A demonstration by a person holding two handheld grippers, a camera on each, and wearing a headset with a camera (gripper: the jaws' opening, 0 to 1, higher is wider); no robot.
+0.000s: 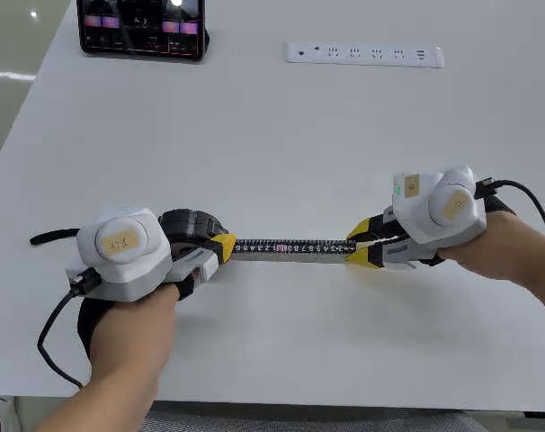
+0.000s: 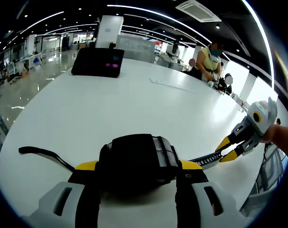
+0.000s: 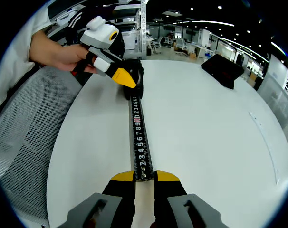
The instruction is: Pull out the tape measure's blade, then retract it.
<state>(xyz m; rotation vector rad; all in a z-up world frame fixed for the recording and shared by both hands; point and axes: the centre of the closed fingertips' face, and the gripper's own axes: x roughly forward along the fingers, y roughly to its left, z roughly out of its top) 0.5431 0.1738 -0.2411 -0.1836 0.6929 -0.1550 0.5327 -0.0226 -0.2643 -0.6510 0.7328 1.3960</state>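
Blade (image 1: 290,246), numbered, stretches over white table (image 1: 281,135) from black tape measure case (image 1: 190,229) clamped in left gripper (image 1: 220,247) to right gripper (image 1: 362,243) pinching its tip.

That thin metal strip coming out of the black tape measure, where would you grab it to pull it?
At its free end, coming in along the blade from the side opposite the case. It is a thin, flat strip stretched straight, so pulling from the tip keeps it in line. The right gripper pinches there; the left gripper holds the case.
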